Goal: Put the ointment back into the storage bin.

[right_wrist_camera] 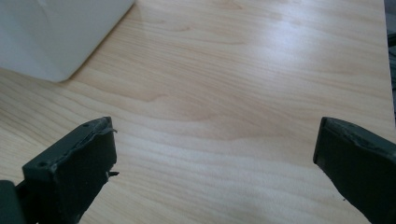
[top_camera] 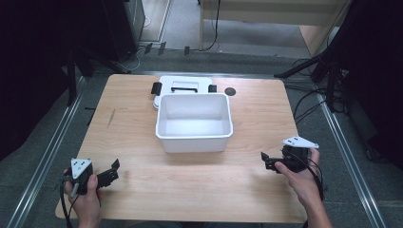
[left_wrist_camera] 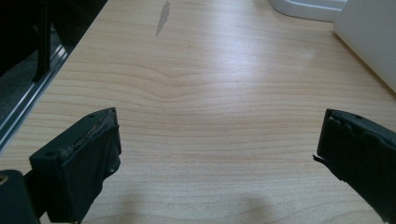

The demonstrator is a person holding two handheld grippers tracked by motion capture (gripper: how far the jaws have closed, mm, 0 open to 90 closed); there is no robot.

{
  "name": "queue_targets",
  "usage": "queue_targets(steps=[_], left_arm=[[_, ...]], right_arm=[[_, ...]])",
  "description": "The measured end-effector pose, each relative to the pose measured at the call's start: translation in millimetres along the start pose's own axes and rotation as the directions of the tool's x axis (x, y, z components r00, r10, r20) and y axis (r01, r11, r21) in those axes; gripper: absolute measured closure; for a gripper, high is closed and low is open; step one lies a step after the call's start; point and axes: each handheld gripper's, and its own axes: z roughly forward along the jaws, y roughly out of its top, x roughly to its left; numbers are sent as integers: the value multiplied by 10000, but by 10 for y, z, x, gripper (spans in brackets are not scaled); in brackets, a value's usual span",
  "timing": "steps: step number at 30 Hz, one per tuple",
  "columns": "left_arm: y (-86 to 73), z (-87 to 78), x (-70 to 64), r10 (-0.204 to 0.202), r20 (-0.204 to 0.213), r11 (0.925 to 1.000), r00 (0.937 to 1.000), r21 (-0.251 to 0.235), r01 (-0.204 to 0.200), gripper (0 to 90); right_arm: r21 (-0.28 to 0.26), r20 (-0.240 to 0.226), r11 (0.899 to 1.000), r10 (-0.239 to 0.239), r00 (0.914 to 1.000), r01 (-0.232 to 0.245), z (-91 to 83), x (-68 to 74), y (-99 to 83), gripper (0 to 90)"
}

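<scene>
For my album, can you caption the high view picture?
Two open claws, left and right, flank an empty white bin on a wooden table.

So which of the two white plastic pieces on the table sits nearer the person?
The open white plastic bin, mid-table. The flat white lid with black latches lies behind it, toward the wooden table's far edge.

Bin (top_camera: 194,124) mid-table (top_camera: 142,190); lid (top_camera: 183,85) behind

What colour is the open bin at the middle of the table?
White; the bin shows best in the high view.
</scene>
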Motion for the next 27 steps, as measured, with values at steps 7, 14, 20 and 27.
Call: queue_targets(steps=[7, 14, 20, 27], left_arm=[[-1, -3, -5, -12, 8, 10000, 10000, 24, 12, 1], [-3, -3, -3, -40, 21, 10000, 10000, -9, 40, 1], [-4, -11, 8, -91, 81, 10000, 9999, -5, 91, 1], [-7, -15, 6, -95, 112, 9999, 9999, -61, 96, 1]], right_arm=[[-432, 281, 9975, 572, 9980, -560, -99, -117, -281, 0], [-711, 705, 9935, 943, 9930, -893, -230, -216, -533, 0], [-753, 896, 9919, 1093, 9900, -1027, -344, -290, -744, 0], [-887, 1161, 9883, 1338, 9842, -1239, -468, -396, -935, 0]])
